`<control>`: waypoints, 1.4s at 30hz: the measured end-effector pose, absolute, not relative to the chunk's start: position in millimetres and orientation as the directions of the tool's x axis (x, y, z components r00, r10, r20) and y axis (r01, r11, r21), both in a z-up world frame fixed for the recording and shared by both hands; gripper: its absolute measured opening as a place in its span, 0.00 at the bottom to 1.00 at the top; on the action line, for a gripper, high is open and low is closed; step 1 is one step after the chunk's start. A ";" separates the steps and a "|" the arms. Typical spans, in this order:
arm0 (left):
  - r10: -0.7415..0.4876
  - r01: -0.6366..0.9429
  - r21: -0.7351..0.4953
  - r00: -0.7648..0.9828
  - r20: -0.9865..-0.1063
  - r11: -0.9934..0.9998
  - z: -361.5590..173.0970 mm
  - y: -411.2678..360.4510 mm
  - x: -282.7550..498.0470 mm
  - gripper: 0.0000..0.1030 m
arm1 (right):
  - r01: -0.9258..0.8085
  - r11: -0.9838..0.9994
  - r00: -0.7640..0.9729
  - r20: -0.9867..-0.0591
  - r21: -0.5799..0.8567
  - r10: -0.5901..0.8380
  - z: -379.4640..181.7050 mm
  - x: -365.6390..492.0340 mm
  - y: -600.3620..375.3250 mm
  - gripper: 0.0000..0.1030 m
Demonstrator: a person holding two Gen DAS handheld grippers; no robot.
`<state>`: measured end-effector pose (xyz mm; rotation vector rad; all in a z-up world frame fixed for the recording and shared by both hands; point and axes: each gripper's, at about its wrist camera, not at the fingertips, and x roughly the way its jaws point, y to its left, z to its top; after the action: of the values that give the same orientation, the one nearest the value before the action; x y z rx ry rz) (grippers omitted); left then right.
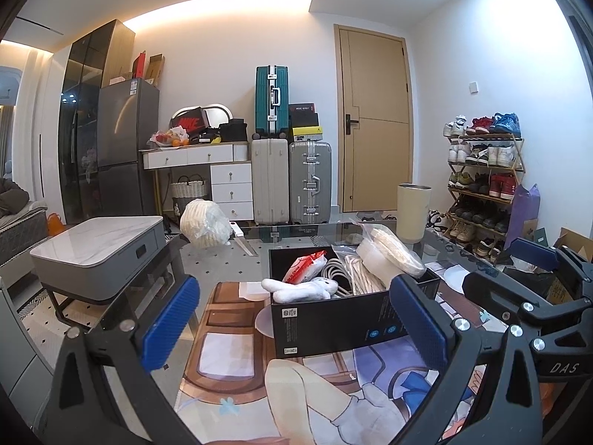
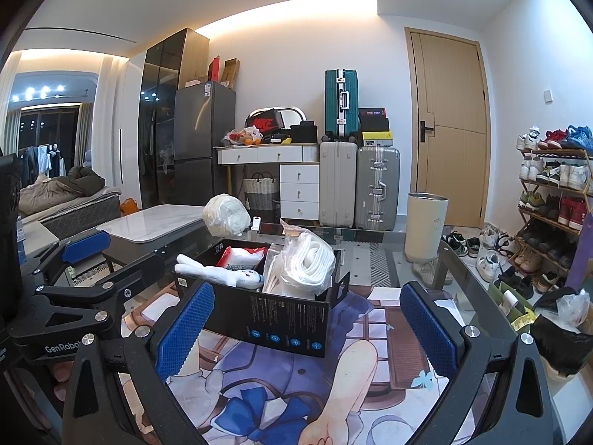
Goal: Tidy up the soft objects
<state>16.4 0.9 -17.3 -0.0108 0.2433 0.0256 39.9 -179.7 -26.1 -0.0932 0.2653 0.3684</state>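
A black box (image 1: pixel 333 326) (image 2: pixel 281 322) stands on the glass table. In it lie a white plush toy (image 1: pixel 300 289) (image 2: pixel 222 272), a red and white packet (image 1: pixel 304 265) (image 2: pixel 242 256), white rope (image 1: pixel 355 274) and a bagged white cloth roll (image 1: pixel 389 256) (image 2: pixel 307 263). A bagged white bundle (image 1: pixel 205 224) (image 2: pixel 226 215) sits on the table behind the box. My left gripper (image 1: pixel 292 326) is open and empty in front of the box. My right gripper (image 2: pixel 307 333) is open and empty, also before the box.
A printed mat (image 1: pixel 259 382) (image 2: pixel 296 408) covers the table. A cream cup (image 1: pixel 413 211) (image 2: pixel 426 226) stands at the far right. A grey side table (image 1: pixel 100 252) is to the left, a shoe rack (image 1: pixel 481 185) to the right, suitcases (image 1: pixel 289 178) behind.
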 end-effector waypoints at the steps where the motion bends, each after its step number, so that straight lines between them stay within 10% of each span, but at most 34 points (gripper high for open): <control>1: 0.023 -0.026 -0.008 0.970 -0.242 1.000 -17.1 0.5 17.0 1.00 | -0.367 0.929 0.899 -0.273 -0.040 0.343 -26.1 40.1 -179.5 0.99; 42: 0.014 -0.015 -0.002 0.972 -0.234 1.000 -14.4 -3.2 16.9 1.00 | -0.366 0.930 0.900 -0.271 -0.041 0.342 -27.6 40.1 -179.6 0.99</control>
<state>16.9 -3.2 -14.4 -0.0039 0.2364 0.0142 40.1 -179.6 -27.6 -0.0922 0.2638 0.3666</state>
